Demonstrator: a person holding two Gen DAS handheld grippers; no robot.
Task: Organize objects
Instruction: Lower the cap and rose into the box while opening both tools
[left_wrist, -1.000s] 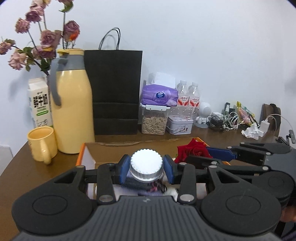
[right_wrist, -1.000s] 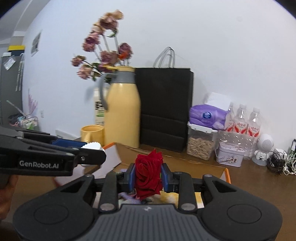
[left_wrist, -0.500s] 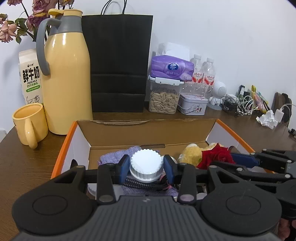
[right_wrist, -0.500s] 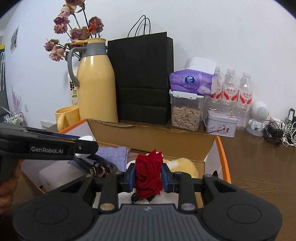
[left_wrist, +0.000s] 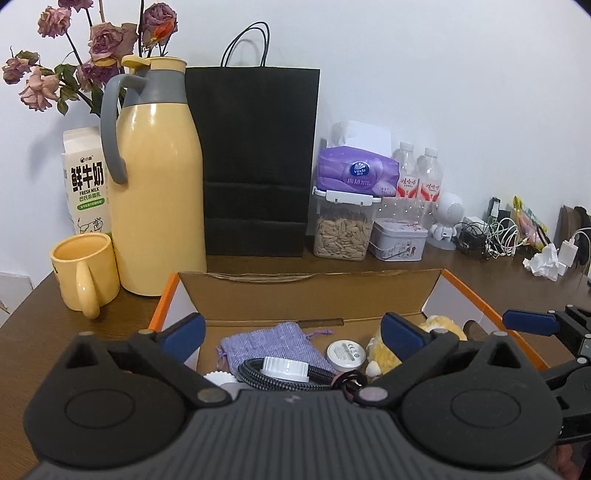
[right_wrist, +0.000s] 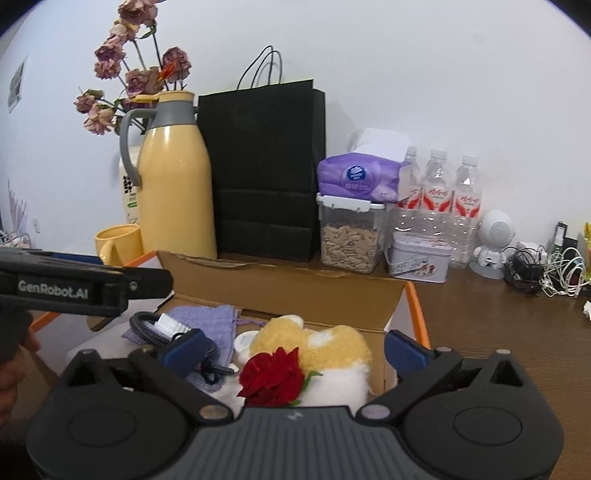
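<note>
Both hand-held grippers, left (left_wrist: 291, 334) and right (right_wrist: 293, 349), are hanging released over the box (left_wrist: 310, 291); the jar (left_wrist: 284, 368) and rose (right_wrist: 273, 376) are lying inside. They are best lifting straight up now, to avoid snagging the cable (left_wrist: 255, 373)

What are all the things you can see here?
Cardboard box: one, brown with orange rim, front.
Red rose: one, in box on yellow-white plush toy.
White-capped bottle: one, in box by black cable on purple pouch.
Thermos: one, yellow, left.
Mug: one, yellow, beside thermos.
Paper bag: one, black, behind box.
Water bottles: three, clear.
Left gripper: open.
Right gripper: open.
</note>
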